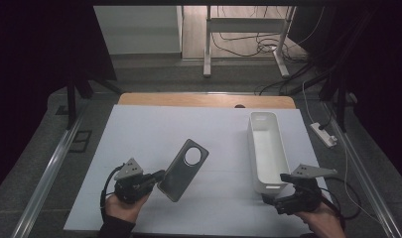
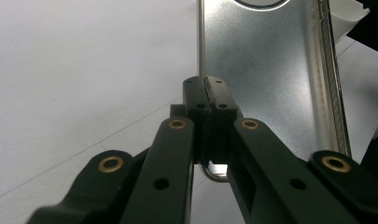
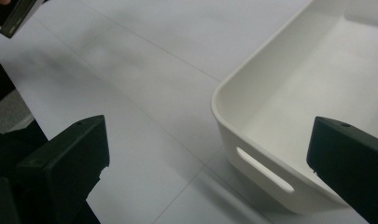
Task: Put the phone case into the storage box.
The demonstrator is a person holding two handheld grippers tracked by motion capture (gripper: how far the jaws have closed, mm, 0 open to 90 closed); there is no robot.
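A grey phone case with a round camera hole is held tilted above the white table sheet, left of the middle. My left gripper is shut on its near edge. In the left gripper view the fingertips pinch the rim of the case from both sides. My right gripper stands open at the near end of a long white bin. In the right gripper view its jaws spread wide with nothing between them, facing the bin's corner and its handle slot.
The bin has nothing inside and runs front to back on the sheet's right side. A wooden board edge borders the sheet at the back. A power strip and cables lie on the floor to the right.
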